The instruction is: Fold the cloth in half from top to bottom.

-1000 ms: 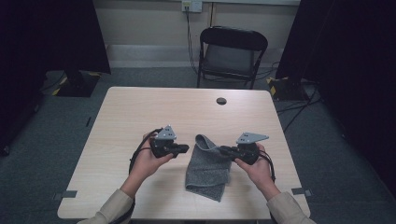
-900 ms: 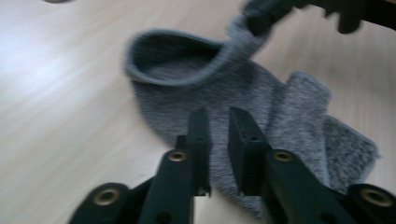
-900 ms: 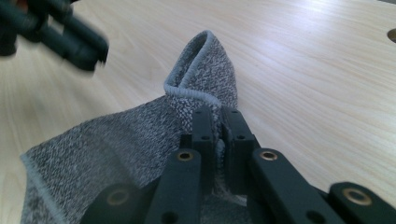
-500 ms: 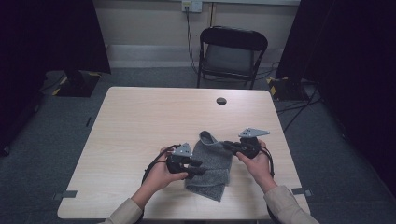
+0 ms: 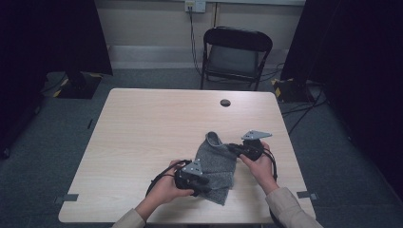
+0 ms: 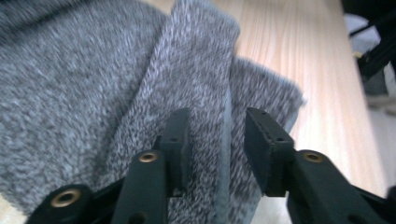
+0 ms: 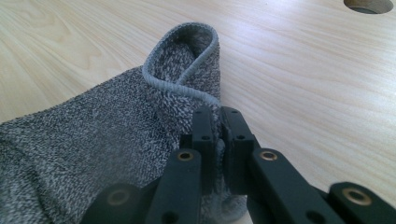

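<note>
A grey knitted cloth lies crumpled on the wooden table, near its front right. My right gripper is shut on the cloth's right edge, where a hemmed corner curls up into a loop. My left gripper stands open at the cloth's near left corner. In the left gripper view its jaws straddle a raised fold of the cloth without closing on it.
A round cable hole sits in the table near its far edge. A black folding chair stands behind the table. The table's left half is bare wood. Dark curtains flank the room.
My left gripper has moved right and toward the table's front, from the cloth's left side onto its near corner. My right gripper has stayed shut on the cloth's right edge.
</note>
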Motion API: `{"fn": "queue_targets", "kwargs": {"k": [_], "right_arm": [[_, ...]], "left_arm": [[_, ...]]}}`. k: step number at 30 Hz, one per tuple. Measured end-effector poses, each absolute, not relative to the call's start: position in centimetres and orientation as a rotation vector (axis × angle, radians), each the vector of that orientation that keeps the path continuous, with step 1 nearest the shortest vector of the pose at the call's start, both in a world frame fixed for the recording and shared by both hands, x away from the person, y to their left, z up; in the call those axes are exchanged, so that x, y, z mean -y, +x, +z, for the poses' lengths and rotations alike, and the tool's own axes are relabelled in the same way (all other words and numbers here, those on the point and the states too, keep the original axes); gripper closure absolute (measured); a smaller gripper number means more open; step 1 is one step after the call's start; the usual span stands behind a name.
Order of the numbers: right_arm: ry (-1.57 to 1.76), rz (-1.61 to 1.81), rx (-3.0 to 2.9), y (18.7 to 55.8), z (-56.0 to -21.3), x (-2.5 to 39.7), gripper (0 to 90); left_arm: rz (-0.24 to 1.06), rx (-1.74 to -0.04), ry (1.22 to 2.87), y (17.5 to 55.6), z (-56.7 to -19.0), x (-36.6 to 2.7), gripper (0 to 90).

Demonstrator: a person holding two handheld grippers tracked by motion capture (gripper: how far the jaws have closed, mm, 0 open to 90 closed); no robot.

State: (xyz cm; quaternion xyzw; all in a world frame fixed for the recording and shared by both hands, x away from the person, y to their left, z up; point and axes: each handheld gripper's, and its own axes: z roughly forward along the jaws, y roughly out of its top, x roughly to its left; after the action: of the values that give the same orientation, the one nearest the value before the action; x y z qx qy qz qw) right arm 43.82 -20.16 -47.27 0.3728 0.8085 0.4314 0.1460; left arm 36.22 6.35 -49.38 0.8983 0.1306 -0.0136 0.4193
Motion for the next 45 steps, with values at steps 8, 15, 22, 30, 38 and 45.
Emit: {"fn": "queue_targets", "kwargs": {"k": [8, 15, 22, 30, 38, 45], "right_arm": [[1.098, 1.18, -2.307, 44.8, -47.9, 20.8, 85.9], [1.106, 1.169, -2.298, 45.1, -47.7, 21.1, 86.1], [1.12, 1.168, -2.293, 45.1, -47.7, 21.1, 83.7], [1.151, 1.205, -2.269, 46.1, -47.5, 20.6, 58.3], [1.205, 1.182, -2.329, 47.2, -48.9, 19.8, 61.9], [1.219, 1.157, -2.342, 47.6, -49.4, 19.4, 85.3]], "left_arm": [[-0.057, -0.334, 2.218, 36.5, -48.2, -7.1, 87.0], [-0.138, -0.293, 2.19, 35.7, -47.3, -8.9, 86.5], [-0.071, -0.378, 2.158, 35.9, -47.7, -9.5, 42.8], [-0.01, -0.42, 2.123, 37.1, -48.2, -8.5, 39.7], [-0.03, -0.464, 2.162, 38.4, -49.5, -7.5, 25.0], [-0.018, -0.448, 2.191, 38.1, -49.9, -7.3, 22.4]]}}
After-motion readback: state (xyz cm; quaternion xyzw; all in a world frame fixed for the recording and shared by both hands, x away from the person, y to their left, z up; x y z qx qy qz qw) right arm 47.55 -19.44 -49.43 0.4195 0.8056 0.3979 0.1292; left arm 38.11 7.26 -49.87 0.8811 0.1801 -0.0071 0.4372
